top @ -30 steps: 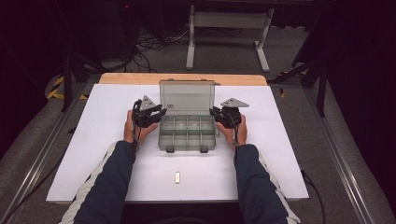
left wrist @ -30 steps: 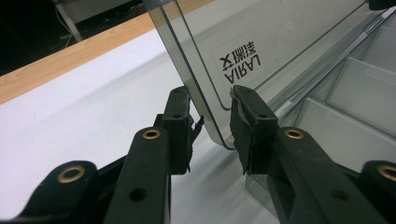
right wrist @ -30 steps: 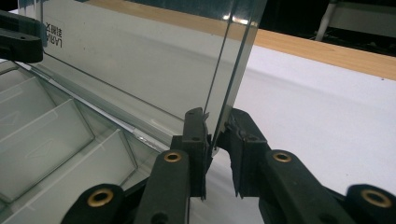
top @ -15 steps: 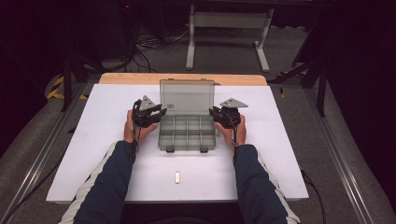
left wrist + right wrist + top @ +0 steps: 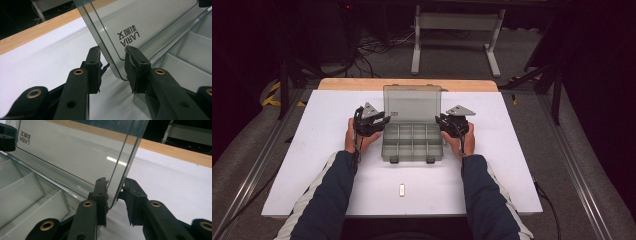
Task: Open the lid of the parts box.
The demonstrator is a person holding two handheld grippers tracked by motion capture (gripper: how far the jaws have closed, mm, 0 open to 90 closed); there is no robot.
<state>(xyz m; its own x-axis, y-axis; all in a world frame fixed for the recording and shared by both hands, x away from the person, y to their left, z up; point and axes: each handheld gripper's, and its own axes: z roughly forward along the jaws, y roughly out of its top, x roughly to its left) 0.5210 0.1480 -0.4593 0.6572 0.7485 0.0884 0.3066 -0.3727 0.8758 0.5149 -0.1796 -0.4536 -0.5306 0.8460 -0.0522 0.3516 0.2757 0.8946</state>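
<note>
Dark room, grey carpet floor (image 5: 522, 60)

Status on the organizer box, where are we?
Done: lid stands open and the compartments look empty. In hand: left tongs and right tongs each straddle a side edge of the lid, jaws apart. Left: the small piece near the table's front edge is untouched; what follows is unclear.

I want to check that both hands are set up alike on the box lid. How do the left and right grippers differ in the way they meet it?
The left gripper straddles the lid's left edge with a wide gap, lid clear of both jaws. The right gripper straddles the right edge more narrowly, its inner jaw about touching the lid. Both sit near the lid's lower corners, open, beside the organizer box.
</note>
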